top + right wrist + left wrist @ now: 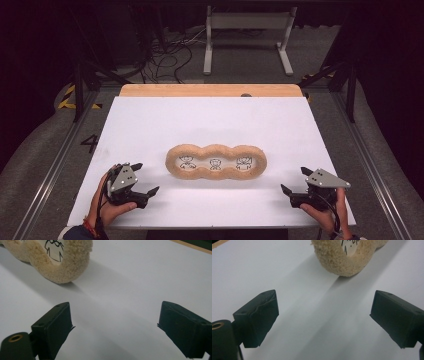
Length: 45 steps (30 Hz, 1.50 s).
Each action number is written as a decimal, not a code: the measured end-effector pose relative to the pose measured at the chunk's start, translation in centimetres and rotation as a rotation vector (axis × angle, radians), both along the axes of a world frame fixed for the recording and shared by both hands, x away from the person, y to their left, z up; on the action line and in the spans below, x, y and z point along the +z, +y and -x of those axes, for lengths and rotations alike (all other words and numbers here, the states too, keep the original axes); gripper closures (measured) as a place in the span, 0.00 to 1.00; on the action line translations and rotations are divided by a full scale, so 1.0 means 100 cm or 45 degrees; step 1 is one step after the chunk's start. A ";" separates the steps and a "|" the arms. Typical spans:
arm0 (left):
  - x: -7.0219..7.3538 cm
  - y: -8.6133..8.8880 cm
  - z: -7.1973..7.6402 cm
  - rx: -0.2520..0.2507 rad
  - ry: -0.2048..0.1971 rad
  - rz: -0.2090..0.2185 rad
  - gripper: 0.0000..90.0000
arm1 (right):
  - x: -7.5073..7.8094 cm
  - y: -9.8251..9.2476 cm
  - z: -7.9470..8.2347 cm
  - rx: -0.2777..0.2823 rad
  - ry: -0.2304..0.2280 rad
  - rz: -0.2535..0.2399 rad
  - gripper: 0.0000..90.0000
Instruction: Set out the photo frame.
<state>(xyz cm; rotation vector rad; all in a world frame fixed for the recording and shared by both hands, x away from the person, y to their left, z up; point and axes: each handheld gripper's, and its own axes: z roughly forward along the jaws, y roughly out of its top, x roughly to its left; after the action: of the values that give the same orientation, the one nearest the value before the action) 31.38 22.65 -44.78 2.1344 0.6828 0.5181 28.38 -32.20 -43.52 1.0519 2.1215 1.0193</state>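
- High view: fleece frame [216, 162] lies mid-table; left gripper [141, 179] and right gripper [295, 181] flank it, jaws spread, empty.
- Step judged: approach; next, close in on frame ends.

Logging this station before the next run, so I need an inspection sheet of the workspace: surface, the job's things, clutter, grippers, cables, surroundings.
Surface: white sheet over a wooden table, flat and clean.
Job's things: tan fuzzy three-ring frame lying mid-sheet, a line drawing inside each ring.
Clutter: nothing seen on the sheet; a small dark spot sits at the table's far edge, too small to tell.
Grippers: left gripper and right gripper open, empty, either side of the frame, not touching it.
Cables: loose tangle on the floor beyond the table.
Surroundings: white metal stand, dark curtains, yellow-black floor tape.
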 end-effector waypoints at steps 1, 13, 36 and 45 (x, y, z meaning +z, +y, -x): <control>0.000 0.002 0.001 0.005 0.001 0.002 0.09 | -0.001 -0.002 0.000 -0.007 0.000 0.003 0.12; -0.008 0.030 0.008 0.068 0.016 0.061 0.09 | -0.005 -0.018 0.006 -0.094 -0.049 0.002 0.12; -0.017 0.057 0.012 0.152 0.045 0.123 0.09 | -0.015 -0.029 0.008 -0.142 -0.018 0.007 0.11; -0.016 0.056 0.012 0.150 0.038 0.164 0.09 | -0.013 -0.029 0.009 -0.165 -0.039 0.029 0.12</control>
<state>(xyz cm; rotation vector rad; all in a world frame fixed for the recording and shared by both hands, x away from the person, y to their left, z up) 30.20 28.26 -46.37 1.9936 0.8403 0.4923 27.52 -35.10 -44.78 1.1396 2.0077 0.9412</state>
